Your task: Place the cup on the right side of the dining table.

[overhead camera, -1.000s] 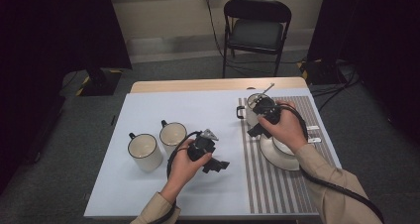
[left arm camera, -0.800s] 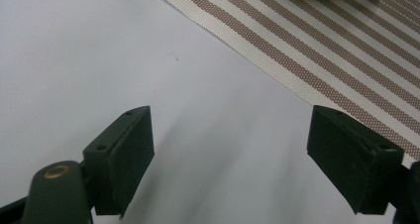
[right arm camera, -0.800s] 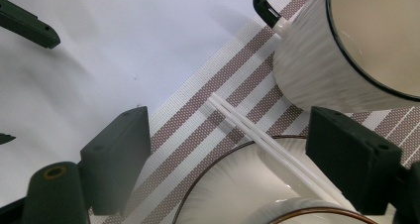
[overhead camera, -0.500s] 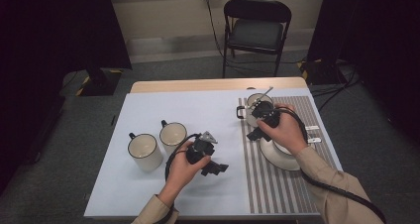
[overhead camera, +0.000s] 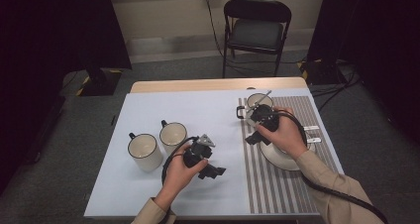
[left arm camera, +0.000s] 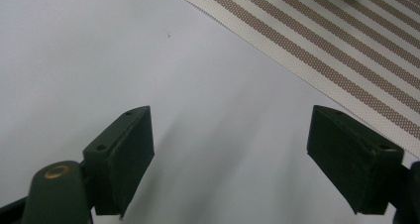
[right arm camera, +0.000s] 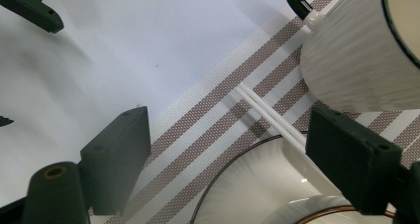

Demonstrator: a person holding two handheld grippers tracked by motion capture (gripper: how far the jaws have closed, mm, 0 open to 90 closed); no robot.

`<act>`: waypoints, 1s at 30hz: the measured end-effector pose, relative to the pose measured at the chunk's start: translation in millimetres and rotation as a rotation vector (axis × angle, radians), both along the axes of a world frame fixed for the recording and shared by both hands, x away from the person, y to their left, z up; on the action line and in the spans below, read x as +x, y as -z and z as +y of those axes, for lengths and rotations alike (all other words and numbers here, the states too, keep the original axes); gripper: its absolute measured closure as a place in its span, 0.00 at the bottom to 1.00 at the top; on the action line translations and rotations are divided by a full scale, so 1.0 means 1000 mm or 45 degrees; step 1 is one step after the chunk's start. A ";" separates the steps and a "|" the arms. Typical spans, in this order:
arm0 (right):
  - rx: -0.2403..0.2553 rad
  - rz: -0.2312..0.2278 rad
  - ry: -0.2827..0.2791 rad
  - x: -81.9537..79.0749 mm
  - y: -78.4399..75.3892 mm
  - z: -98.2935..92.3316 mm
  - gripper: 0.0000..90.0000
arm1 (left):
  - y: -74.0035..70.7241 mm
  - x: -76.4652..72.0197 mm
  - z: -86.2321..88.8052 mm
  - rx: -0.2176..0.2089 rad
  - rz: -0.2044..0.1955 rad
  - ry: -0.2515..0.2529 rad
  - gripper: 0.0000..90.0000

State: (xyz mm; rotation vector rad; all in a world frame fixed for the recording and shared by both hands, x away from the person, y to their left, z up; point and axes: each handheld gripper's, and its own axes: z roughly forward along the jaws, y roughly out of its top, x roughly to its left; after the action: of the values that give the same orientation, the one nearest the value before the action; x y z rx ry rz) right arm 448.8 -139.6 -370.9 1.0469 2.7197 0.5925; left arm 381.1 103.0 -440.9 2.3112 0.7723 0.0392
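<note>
**Striped mat, both grippers empty**

Black two-jaw left gripper (overhead camera: pixel 212 168) sat nearest, low over pale blue-grey table cover (overhead camera: pixel 148 194), jaws spread wide w/ nothing btwn them; its own view showed bare cover (left arm camera: pixel 148 60) and edge of brown-and-white striped placemat (left arm camera: pixel 346 50) beyond.

Right gripper (overhead camera: pixel 252 135) hovered over mat's left part (overhead camera: pixel 257 184), jaws apart, holding nothing. White round plate w/ dark rim (overhead camera: pixel 282 162) lay under right hand (overhead camera: pixel 282 135); in right gripper view plate (right arm camera: pixel 247 189) sat btwn the jaws, thin white stick (right arm camera: pixel 267 112) on mat beside it.

Just past that, white enamel mug w/ black rim & handle (overhead camera: pixel 257 101) stood upright on mat's far left corner, close to gripper but not touching; utensil stuck out of it.

Left side: two more white black-rimmed mugs, (overhead camera: pixel 144 151) and (overhead camera: pixel 173 135), side by side.

Beyond table, black folding chair (overhead camera: pixel 256 28).
</note>
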 end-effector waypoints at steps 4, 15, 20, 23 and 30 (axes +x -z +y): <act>0.006 0.010 -0.012 -0.003 0.002 0.000 0.19 | 0.001 -0.001 0.002 -0.006 0.004 -0.004 0.20; 0.019 0.024 -0.047 -0.010 0.007 0.003 0.19 | 0.001 -0.005 0.008 -0.009 0.009 -0.003 0.20; 0.011 0.032 -0.059 -0.013 0.009 0.004 0.19 | 0.000 -0.008 0.010 -0.008 -0.005 -0.005 0.20; 0.015 0.036 -0.060 -0.014 0.009 0.004 0.19 | 0.001 -0.009 0.012 -0.012 0.005 -0.009 0.20; 0.017 0.049 -0.068 -0.016 0.014 0.005 0.19 | 0.003 -0.010 0.013 -0.004 0.006 -0.010 0.20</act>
State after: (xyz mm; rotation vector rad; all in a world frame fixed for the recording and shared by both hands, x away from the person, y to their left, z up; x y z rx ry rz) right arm 433.3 -135.1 -384.5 1.0017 2.7888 0.6061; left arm 370.7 116.0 -443.5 2.3065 0.7832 0.0363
